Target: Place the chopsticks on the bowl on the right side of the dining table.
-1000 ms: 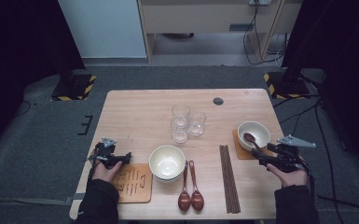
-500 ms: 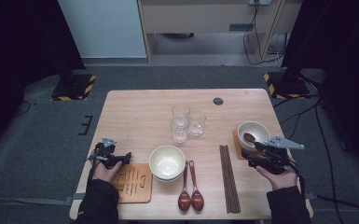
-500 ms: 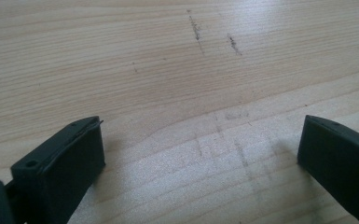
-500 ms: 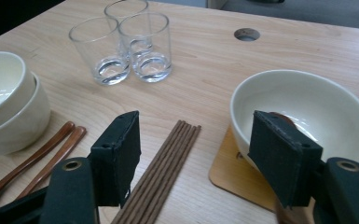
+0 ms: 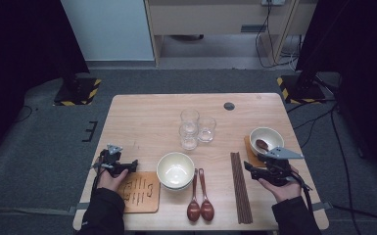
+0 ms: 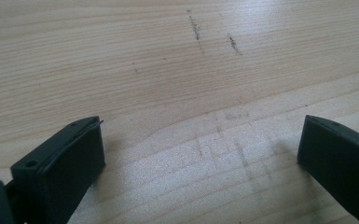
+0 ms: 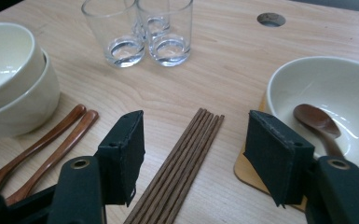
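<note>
Since a second ago the right gripper (image 5: 251,168) has slid from beside the bowl (image 5: 267,138) toward the chopsticks (image 5: 240,187), its jaws closing somewhat on the way; the left gripper (image 5: 133,164) has kept its place. Seen from the right gripper view, the chopsticks (image 7: 179,164) lie in a tight bundle flat on the table (image 5: 147,122), running between the two black jaws, which stand apart on either side with nothing gripped. That bundle sits just left of the bowl, whose spoon (image 7: 319,123) rests inside. I judge the sticks light, stiff and smooth, so they could roll or fan apart under a careless pinch; a hold across the whole bundle near its middle looks safest. Left of the chopsticks, the left gripper's jaws are wide open over bare wood, holding nothing.
</note>
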Available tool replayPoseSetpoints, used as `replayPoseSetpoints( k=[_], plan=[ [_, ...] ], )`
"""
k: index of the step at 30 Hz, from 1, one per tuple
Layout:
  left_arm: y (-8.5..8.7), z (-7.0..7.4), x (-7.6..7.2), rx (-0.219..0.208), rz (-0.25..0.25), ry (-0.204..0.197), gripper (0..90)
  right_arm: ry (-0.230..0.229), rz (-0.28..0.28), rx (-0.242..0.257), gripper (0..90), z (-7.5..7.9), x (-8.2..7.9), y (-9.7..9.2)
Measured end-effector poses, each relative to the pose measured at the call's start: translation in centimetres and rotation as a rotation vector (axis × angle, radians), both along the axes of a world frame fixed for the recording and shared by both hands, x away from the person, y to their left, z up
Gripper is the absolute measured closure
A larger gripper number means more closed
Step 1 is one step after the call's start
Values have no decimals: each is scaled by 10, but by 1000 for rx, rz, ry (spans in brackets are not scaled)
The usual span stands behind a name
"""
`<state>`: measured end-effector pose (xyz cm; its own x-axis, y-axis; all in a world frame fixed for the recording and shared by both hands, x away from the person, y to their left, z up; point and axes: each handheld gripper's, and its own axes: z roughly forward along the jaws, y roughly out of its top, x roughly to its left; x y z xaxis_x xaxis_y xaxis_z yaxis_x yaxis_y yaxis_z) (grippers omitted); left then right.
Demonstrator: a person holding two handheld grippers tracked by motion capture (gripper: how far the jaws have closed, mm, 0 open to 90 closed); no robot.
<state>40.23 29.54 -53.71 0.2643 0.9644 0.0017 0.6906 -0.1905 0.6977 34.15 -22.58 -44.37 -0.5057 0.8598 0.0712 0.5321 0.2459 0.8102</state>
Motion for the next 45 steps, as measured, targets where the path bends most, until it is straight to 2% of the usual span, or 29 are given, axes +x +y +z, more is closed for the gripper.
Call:
replayPoseSetpoints(
  k=[7, 12, 24, 29, 38, 45],
  plan=[
    [0, 0, 0, 0, 0, 0, 0, 16, 29, -17, 396, -9, 0, 5],
    [0, 0, 0, 0, 0, 0, 0, 27, 26, -33, 417, -16, 1, 5],
    [0, 0, 0, 0, -2, 1, 0, 60, 28, -88, 528, -32, 2, 3],
    [0, 0, 0, 0, -2, 1, 0, 83, 41, -122, 563, -38, 2, 7],
    [0, 0, 0, 1, -2, 1, 0, 136, 38, -131, 614, -51, 4, 5],
    [0, 0, 0, 1, -2, 1, 0, 169, 53, -161, 642, -61, 7, 7]
  ],
)
